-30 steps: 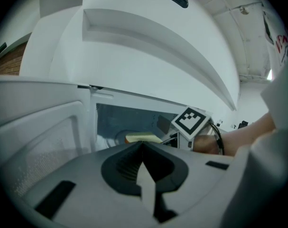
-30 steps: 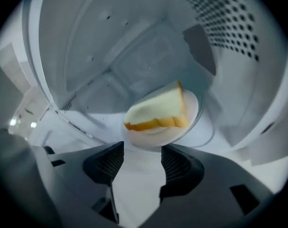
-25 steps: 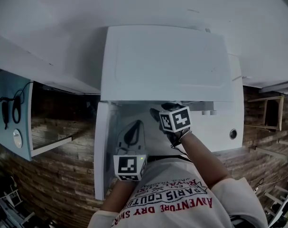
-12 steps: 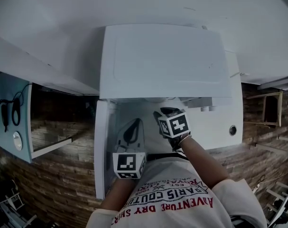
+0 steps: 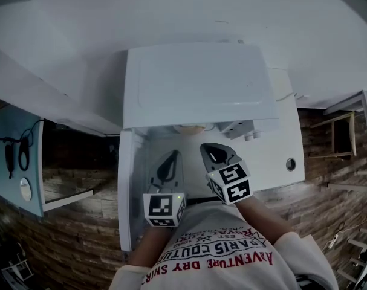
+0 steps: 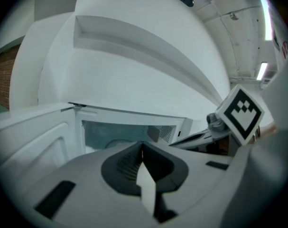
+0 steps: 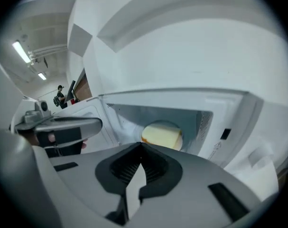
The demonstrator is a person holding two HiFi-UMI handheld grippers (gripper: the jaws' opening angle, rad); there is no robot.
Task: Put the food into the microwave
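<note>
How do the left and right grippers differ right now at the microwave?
Left gripper sits beside the open door; right gripper faces the cavity's middle, toward the food. Left gripper's marker cube looks square-on from the head view; right gripper's is skewed. Both are shut, empty, outside the microwave.

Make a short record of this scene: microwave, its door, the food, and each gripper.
microwave: white
door: open, swung to the left
food: pale yellow, inside the microwave
left gripper: shut, empty, in front of the opening
right gripper: shut, empty, apart from the food
</note>
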